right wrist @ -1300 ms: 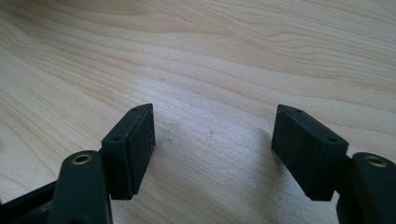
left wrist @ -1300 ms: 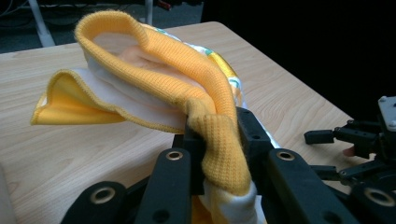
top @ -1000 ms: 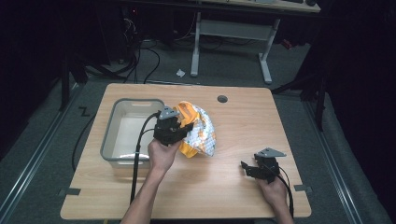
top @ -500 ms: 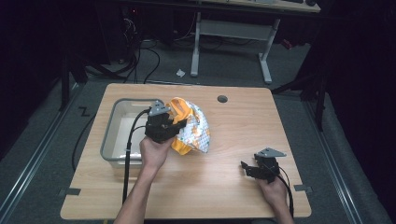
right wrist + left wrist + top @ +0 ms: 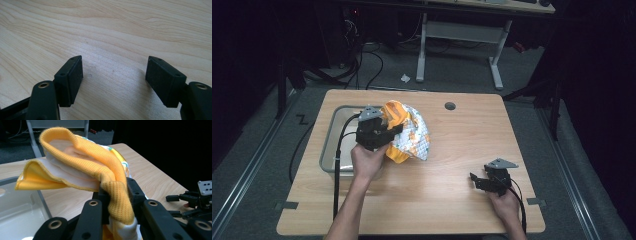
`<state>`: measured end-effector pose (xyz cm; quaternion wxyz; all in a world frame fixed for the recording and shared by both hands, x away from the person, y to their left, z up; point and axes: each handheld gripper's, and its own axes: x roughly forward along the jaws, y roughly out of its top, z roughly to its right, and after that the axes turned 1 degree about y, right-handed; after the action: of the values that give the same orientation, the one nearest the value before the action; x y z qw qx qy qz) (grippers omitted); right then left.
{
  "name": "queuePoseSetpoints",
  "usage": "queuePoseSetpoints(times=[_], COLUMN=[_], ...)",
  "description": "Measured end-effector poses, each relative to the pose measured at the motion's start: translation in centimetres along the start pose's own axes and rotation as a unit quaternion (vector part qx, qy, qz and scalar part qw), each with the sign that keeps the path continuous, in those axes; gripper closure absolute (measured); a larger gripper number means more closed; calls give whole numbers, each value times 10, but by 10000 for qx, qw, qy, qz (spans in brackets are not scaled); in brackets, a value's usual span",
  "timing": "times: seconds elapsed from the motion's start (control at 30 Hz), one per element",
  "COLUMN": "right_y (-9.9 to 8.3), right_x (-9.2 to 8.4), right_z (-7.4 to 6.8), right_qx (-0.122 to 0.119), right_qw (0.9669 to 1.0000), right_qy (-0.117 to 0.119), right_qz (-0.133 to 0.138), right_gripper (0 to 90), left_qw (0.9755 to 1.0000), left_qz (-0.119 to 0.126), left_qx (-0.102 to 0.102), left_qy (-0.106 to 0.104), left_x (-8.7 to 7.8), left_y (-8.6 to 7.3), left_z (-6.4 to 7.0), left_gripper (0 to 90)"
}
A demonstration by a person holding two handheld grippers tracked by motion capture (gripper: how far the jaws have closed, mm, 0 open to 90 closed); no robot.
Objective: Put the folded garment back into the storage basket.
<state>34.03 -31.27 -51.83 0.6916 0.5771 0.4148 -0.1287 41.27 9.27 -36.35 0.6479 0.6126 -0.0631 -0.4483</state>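
Holding the garment (image 5: 82,167) by its ribbed orange band, my left gripper (image 5: 117,195) has its jaws clamped tight on that band, the knit pinched into a narrow fold between the two pads. In the high view the left gripper (image 5: 374,131) sits at the right rim of the grey tub (image 5: 333,145), which stands near the counter's (image 5: 452,195) left edge, and the garment (image 5: 409,136) hangs from my jaws to the right of the tub, bunched in a heap whose lower part seems to rest on the wood. What matters for the next move, as I judge it, is this: the tub lies directly left of and below my closed jaws, so the cloth has to travel sideways over the rim before I let go, and most of its bulk trails on the far side from the tub. It is my left hand that is close; my right gripper (image 5: 492,181) waits well apart, near the counter's front right corner, its jaws (image 5: 113,80) spread wide over bare wood with nothing between them. The garment looks soft and small: an orange knitted edge, a pale lining inside, and a white body with small coloured prints. It is crumpled, with no clear long axis.
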Motion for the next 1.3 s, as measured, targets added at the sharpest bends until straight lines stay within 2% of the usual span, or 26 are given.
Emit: queuePoseSetpoints(times=[0.53, 0.77, 0.93, 1.3], right_y=[0, 0, 0, 0], right_x=[0, 0, 0, 0], right_z=[0, 0, 0, 0], right_qx=[0, 2, 4, 9], right_qw=[10000, 10000, 10000, 10000], right_qy=[-1, -3, -6, -10], right_qz=[1, 0, 0, -1], right_gripper=[305, 304, 305, 304], left_qw=[9996, 9995, 9992, 9991], left_qz=[156, 187, 236, 209], left_qx=[-186, -197, -279, -288], left_qy=[117, 159, 169, 243], left_x=[-25, -35, -39, -45], left_y=[-1, -2, -3, -4], left_z=[-25, -34, -42, -52], left_gripper=[774, 773, 772, 771])
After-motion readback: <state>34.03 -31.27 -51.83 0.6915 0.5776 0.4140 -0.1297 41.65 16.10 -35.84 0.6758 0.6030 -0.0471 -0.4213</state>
